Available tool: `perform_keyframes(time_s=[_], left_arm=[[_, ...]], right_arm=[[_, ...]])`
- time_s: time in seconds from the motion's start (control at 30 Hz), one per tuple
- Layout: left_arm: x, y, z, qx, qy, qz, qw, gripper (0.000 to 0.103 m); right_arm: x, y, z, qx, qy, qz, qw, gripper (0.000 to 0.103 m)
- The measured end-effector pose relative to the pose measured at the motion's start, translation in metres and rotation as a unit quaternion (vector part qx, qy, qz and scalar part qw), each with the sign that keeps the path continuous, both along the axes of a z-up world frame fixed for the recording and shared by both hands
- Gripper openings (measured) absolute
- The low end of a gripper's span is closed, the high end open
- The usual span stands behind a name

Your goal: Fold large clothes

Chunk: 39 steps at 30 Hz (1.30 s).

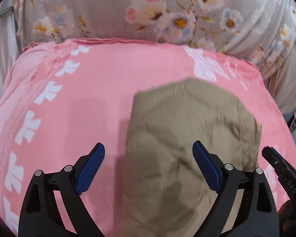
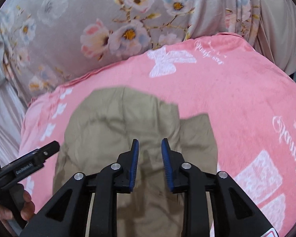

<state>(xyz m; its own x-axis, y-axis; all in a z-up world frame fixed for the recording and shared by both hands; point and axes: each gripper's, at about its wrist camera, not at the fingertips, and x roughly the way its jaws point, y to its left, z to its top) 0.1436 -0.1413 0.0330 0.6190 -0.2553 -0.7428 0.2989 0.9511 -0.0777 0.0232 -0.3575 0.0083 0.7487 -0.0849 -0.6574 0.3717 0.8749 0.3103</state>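
- While we hover over the bed, the left wrist view shows our left gripper (image 1: 149,148) with its fingers (image 1: 90,169) spread wide and nothing between them; the khaki garment (image 1: 189,138) lies below, folded into a compact bundle on the pink blanket (image 1: 79,98).
- Off to the lower right of that view we catch the edge of the right gripper (image 1: 282,173), just beside the bundle.
- Behind the blanket sits the floral bedding (image 1: 108,9), clear of our work.
- From the right wrist view, our right gripper's fingers (image 2: 134,165) stand narrowly apart, parted and pressing on nothing, the khaki cloth showing through the gap below them.
- We judge a fold has just been laid and let go: both tools are free of the cloth.
- The garment here looks soft and rumpled, with a smaller flap stepping out along its right side.
- Next, we reckon, comes either tidying that flap or one more fold; that calls for pinching an edge cleanly without catching the blanket under it.
- The hand (image 2: 19,203) on the left tool shows at lower left.
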Motion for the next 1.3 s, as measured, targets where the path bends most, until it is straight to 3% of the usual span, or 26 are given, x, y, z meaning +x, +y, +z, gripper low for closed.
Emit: perform_keyframes(time_s=[0.13,0.33,0.47,0.63,1.03,1.13,1.23,1.3], left_arm=[[0.034,-0.015,0.005,0.01,0.014,0.002,0.9999,0.088],[0.054,-0.054,-0.033,0.032,0.039,-0.008,0.9987,0.089],[0.057,-0.059,-0.049,0.023,0.048,-0.004,0.9986,0.092],[0.056,-0.07,-0.062,0.045,0.031,-0.003,0.9985,0.095],[0.055,-0.075,-0.073,0.066,0.015,-0.005,0.9977,0.097],[0.052,-0.071,-0.067,0.065,0.022,-0.014,0.9976,0.097],[0.036,-0.047,-0.049,0.041,0.037,-0.024,0.9982,0.096],[0.016,-0.032,-0.037,0.031,0.042,-0.038,0.9979,0.095]], right_arm=[[0.036,-0.014,0.0,0.004,0.014,-0.001,1.0,0.026],[0.075,-0.016,-0.045,-0.012,0.073,0.007,0.997,0.021],[0.075,-0.023,-0.063,0.012,0.069,0.007,0.998,0.017],[0.075,-0.028,-0.079,0.03,0.062,0.004,0.998,0.013],[0.074,-0.029,-0.089,0.041,0.053,-0.002,0.998,0.013],[0.066,-0.036,-0.084,0.067,0.045,-0.001,0.997,0.014],[0.02,-0.047,-0.06,0.109,0.012,-0.01,0.994,0.028],[-0.011,-0.05,-0.049,0.104,0.008,-0.014,0.994,0.039]])
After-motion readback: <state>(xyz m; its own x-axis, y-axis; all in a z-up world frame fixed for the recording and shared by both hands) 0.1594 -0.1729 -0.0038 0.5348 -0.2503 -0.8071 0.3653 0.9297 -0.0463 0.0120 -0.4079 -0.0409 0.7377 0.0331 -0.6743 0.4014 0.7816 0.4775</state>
